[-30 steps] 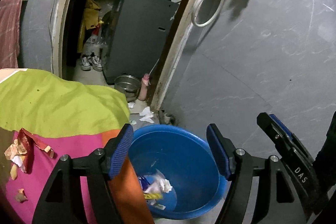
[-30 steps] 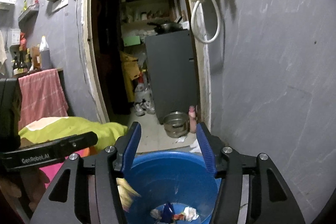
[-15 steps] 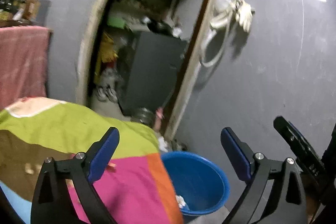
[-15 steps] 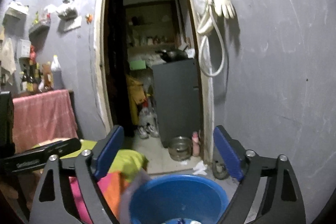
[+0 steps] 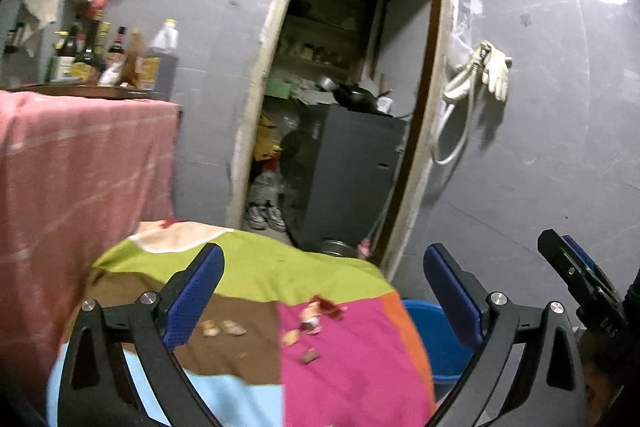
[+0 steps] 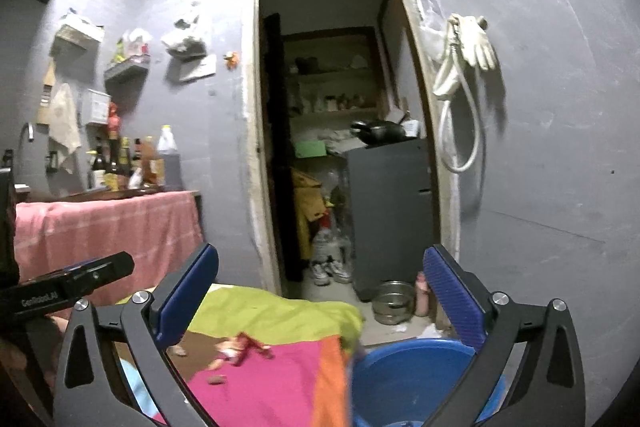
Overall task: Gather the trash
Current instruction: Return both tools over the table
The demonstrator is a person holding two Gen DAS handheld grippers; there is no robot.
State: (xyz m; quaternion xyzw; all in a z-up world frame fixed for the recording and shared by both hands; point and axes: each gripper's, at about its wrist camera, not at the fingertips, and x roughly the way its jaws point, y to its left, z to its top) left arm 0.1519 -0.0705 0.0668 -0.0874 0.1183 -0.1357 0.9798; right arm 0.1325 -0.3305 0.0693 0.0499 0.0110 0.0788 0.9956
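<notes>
Grey walls (image 6: 540, 147) fill both views, with a doorway (image 6: 340, 107) at centre and a pink-draped counter (image 5: 80, 167) at left carrying bottles (image 5: 116, 55). Gloves (image 6: 478, 43) and a hose (image 6: 460, 131) hang at upper right, clear of the work area.

1. Surface. A patchwork cloth (image 5: 340, 359) of green, brown, magenta, orange and light blue covers the low surface at lower centre. It serves as the pickup area.

2. Bin. A blue tub (image 6: 408, 379) stands just beside the cloth's orange edge, at lower right in both views. This placement probably keeps the carry from cloth to tub short. Its contents are not visible here.

3. Trash. Scraps (image 5: 316, 315) lie on the cloth near the seam between brown and magenta, at lower centre of the left view. They appear as:
- a crumpled red-and-white wrapper, the largest piece;
- several small tan crumbs (image 5: 222, 327) to its left on the brown patch;
- a small brown bit (image 5: 309, 357) below it on the magenta.
All look light and thin; motion blur hides finer detail. The right view shows the same wrapper (image 6: 244, 347) at lower centre-left.

4. Tongs. The left gripper (image 5: 322, 291) has its jaws spread wide and holds nothing; the scraps sit between the fingers in the frame, which suggests it is aimed at them. The right gripper (image 6: 320, 291) is likewise spread wide and empty, pointing over the cloth's edge and the tub rim.

5. Judgement. Scraps are not yet collected; a grasp on the wrapper seems the likely next step.
</notes>
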